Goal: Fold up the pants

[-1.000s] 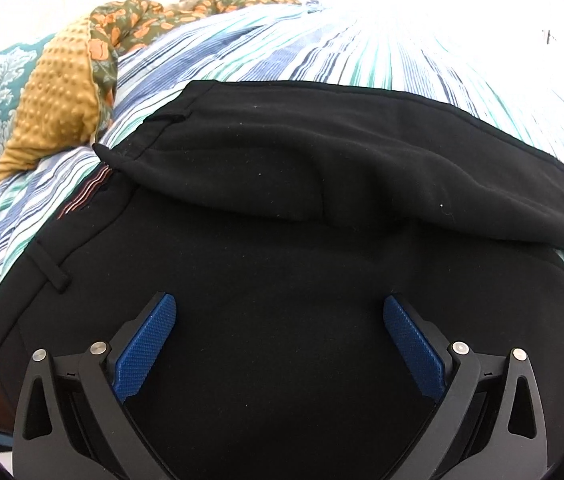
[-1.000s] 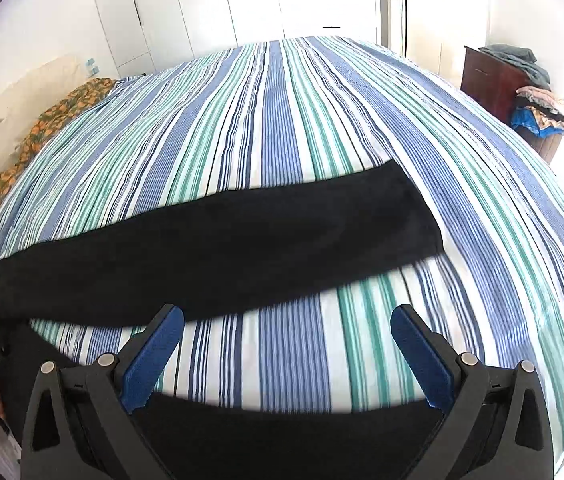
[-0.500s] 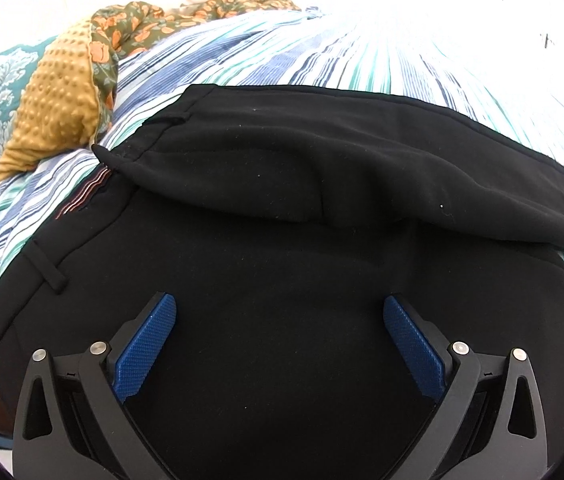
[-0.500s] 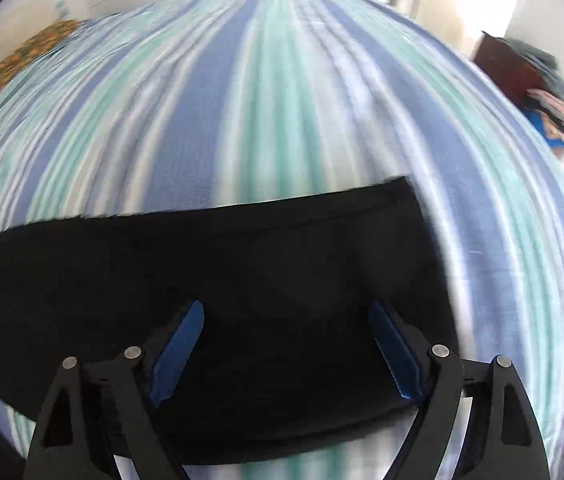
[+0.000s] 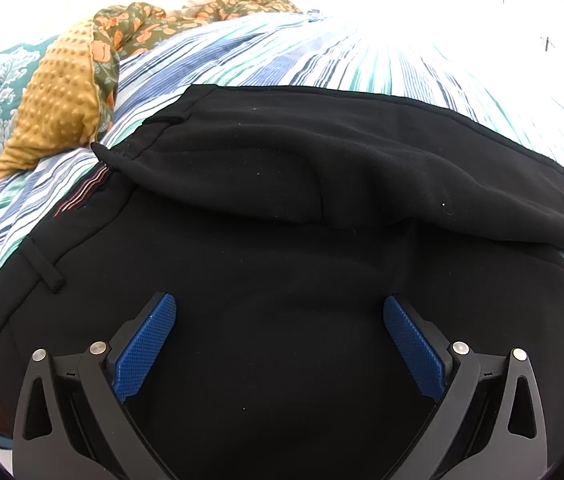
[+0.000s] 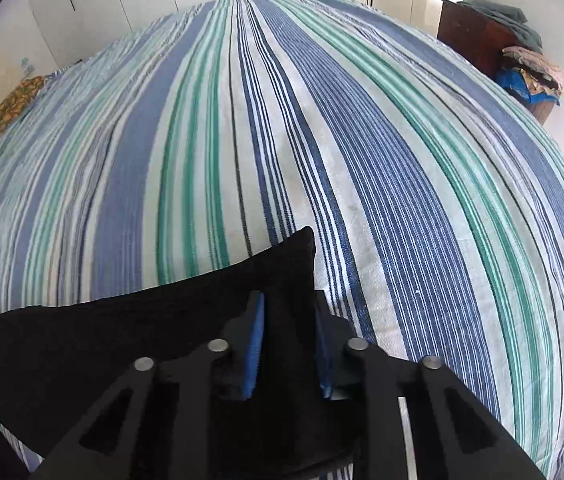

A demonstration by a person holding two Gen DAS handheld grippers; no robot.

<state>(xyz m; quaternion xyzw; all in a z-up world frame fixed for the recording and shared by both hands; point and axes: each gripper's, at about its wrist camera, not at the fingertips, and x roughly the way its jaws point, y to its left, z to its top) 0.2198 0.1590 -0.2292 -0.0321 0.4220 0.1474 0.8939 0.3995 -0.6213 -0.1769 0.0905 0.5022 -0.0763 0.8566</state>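
My right gripper [image 6: 287, 344] has swung down onto the pants [image 6: 122, 344] leg end, lower centre, jaws closing on fabric; left gripper [image 5: 280, 344] hangs released. A thin bite could slip.

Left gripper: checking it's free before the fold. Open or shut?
Open. The left gripper hangs over the black pants, jaws wide apart, gripping nothing.

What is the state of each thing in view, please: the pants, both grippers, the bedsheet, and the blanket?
Black pants: lying on the bed, one leg folded over the seat part.
Pant leg end: bunched up between the right gripper's pads.
Right gripper: jaws closing on the pant leg end.
Left gripper: open wide, nothing between its pads, above the pants.
Striped bedsheet: spread nearly flat.
Mustard dotted blanket: crumpled at the bed's edge.
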